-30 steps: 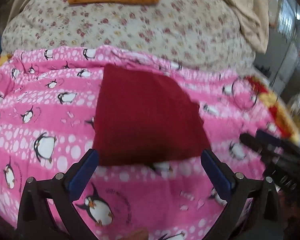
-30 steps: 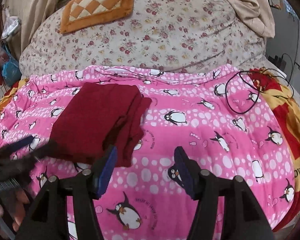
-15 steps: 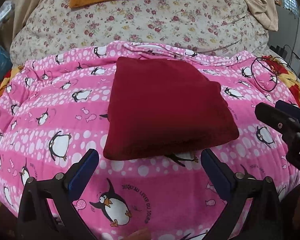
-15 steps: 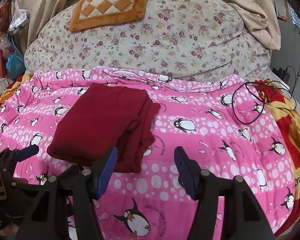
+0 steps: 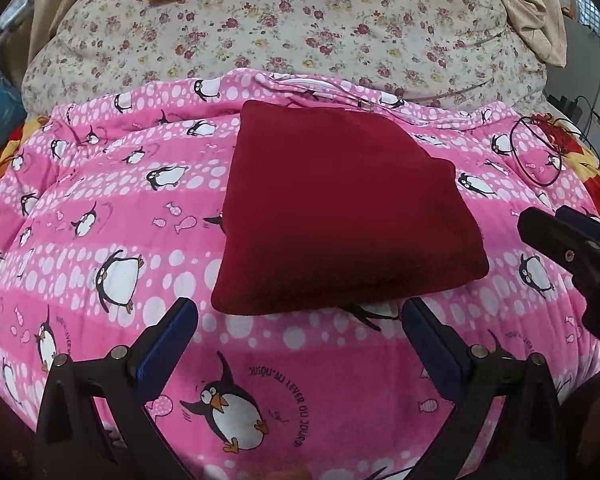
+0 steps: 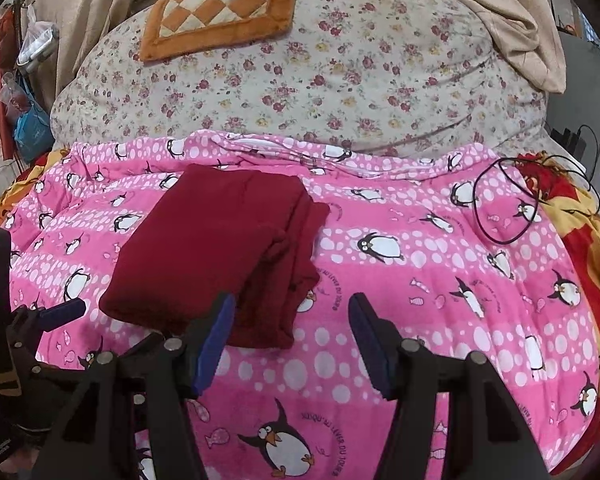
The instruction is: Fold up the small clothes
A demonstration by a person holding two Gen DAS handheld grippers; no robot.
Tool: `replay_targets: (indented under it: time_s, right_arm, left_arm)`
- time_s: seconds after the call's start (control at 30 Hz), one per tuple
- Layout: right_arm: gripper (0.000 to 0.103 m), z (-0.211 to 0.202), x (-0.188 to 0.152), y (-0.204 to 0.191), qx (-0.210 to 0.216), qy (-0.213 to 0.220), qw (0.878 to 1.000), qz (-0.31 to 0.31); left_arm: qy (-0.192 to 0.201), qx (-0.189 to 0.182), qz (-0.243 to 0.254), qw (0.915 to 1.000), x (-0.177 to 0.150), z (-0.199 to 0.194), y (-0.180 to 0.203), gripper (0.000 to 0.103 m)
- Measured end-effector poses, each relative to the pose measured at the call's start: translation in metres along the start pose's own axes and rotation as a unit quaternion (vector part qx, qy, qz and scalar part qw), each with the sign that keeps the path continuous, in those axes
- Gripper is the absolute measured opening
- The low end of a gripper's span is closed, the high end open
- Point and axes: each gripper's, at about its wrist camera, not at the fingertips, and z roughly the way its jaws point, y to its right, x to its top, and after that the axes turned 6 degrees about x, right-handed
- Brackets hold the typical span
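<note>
A dark red garment [image 5: 340, 216] lies folded into a thick rectangle on the pink penguin blanket [image 5: 100, 240]. It also shows in the right wrist view [image 6: 220, 256], with layered edges on its right side. My left gripper [image 5: 300, 320] is open and empty, just short of the garment's near edge. My right gripper [image 6: 292, 328] is open and empty, near the garment's near right corner without touching it. The right gripper's fingers [image 5: 572, 248] show at the right edge of the left wrist view.
A floral quilt [image 6: 320, 80] is piled behind the blanket, with an orange checked cushion [image 6: 220, 8] on top. A black cable loop [image 6: 504, 208] lies at the right on the blanket. A red and yellow blanket [image 6: 580, 240] lies along the right edge. Bags [image 6: 28, 120] hang at left.
Both grippers have pulled back and up from the garment, which now lies free and folded on the blanket. The views have widened.
</note>
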Motion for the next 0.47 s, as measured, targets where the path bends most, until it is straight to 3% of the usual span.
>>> replay_targets:
  time_s: [0.47]
  right_arm:
    - [0.062,-0.0016,-0.0008,0.0012,-0.002,0.001,1.0,0.0]
  left_arm:
    - [0.014,-0.007,0.012,0.9998,-0.0003,-0.0047,0.0026,0.088]
